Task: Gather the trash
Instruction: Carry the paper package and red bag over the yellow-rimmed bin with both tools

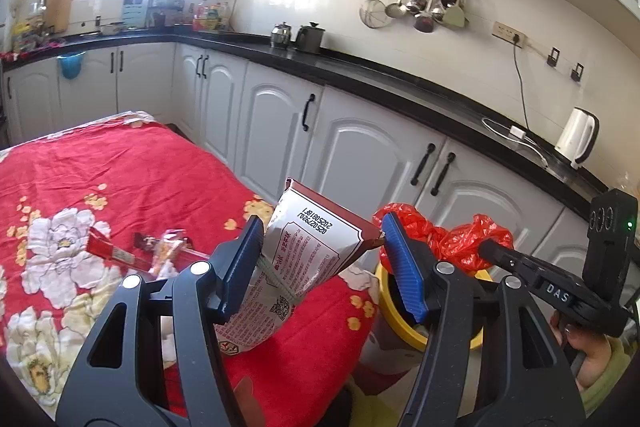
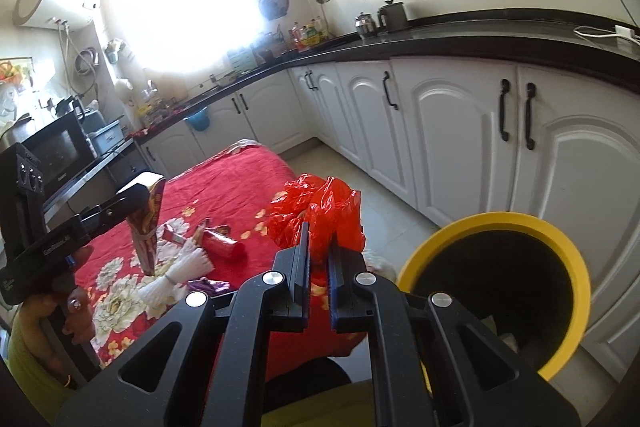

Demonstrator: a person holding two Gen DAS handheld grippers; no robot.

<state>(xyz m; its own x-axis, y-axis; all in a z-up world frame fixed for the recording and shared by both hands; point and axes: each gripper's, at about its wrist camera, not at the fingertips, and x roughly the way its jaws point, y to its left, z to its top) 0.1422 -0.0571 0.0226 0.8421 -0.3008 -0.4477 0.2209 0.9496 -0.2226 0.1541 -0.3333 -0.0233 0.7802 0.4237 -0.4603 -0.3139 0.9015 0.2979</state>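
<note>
My left gripper point(image 1: 320, 247) is shut on a tall red and silver snack bag point(image 1: 304, 251), held upright over the table's right edge. In the right wrist view the same bag point(image 2: 150, 227) hangs from the left gripper point(image 2: 140, 195). My right gripper point(image 2: 319, 239) is shut on a crumpled red plastic bag point(image 2: 320, 211), held above the table corner beside a yellow-rimmed bin point(image 2: 500, 223). From the left wrist view, the red plastic bag point(image 1: 448, 239) hovers just over the bin point(image 1: 396, 323), with the right gripper point(image 1: 490, 249) gripping it.
More litter lies on the red flowered tablecloth point(image 2: 248, 171): a red tube wrapper point(image 2: 224, 243), a white foam net point(image 2: 180, 275), a purple wrapper point(image 2: 208, 285) and a red bar wrapper point(image 1: 112, 251). White cabinets point(image 2: 452, 131) under a black counter run close behind the bin.
</note>
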